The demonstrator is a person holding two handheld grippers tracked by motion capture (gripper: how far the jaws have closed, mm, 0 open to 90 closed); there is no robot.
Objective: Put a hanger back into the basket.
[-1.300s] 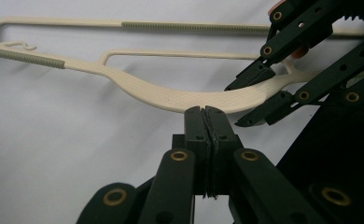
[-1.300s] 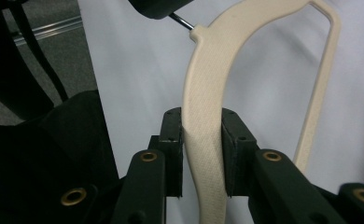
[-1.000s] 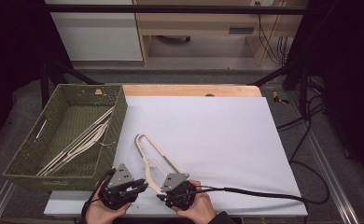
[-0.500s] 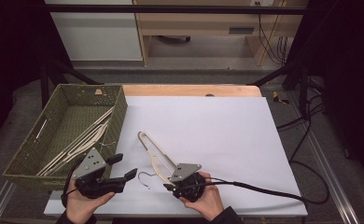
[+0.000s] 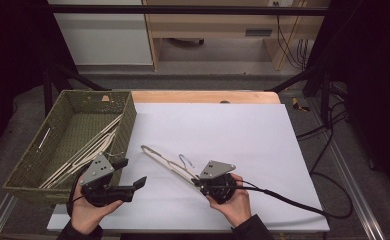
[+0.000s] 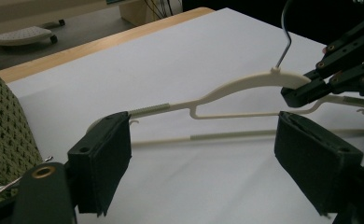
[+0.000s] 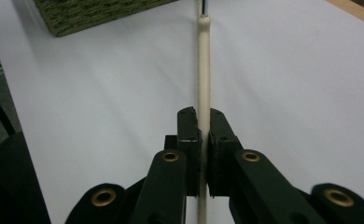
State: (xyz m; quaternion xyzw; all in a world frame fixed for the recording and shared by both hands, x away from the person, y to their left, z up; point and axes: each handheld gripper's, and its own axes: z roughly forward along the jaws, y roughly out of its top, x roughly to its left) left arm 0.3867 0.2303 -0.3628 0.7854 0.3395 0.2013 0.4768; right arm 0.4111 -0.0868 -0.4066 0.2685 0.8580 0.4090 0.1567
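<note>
A cream plastic hanger (image 5: pixel 165 162) with a thin metal hook (image 5: pixel 183 160) is raised off the white sheet. My right gripper (image 5: pixel 201 182) is shut on its near end. In the right gripper view the pads (image 7: pixel 189 130) clamp the hanger's bar (image 7: pixel 203 60), which runs straight away from the gripper (image 7: pixel 203 128). My left gripper (image 5: pixel 131 172) sits to the left of the hanger, apart from it. Its jaws have just been opening and stand wide, with nothing pressed between them. From the left gripper (image 6: pixel 203 168) I see the hanger (image 6: pixel 236 86) beyond the jaws and the right gripper (image 6: pixel 343 65) gripping it.
A green woven basket (image 5: pixel 128 117) at the left edge of the table holds several cream hangers (image 5: pixel 90 147). The white sheet (image 5: pixel 233 130) covers most of the table, and a wooden strip (image 5: pixel 203 96) lies along its far side. A black cable (image 5: pixel 288 200) trails right from my right gripper.
My left gripper let go of the hanger, opened wide and drew off to the left. My right gripper stayed shut on the hanger and lifted it up and to the right.
</note>
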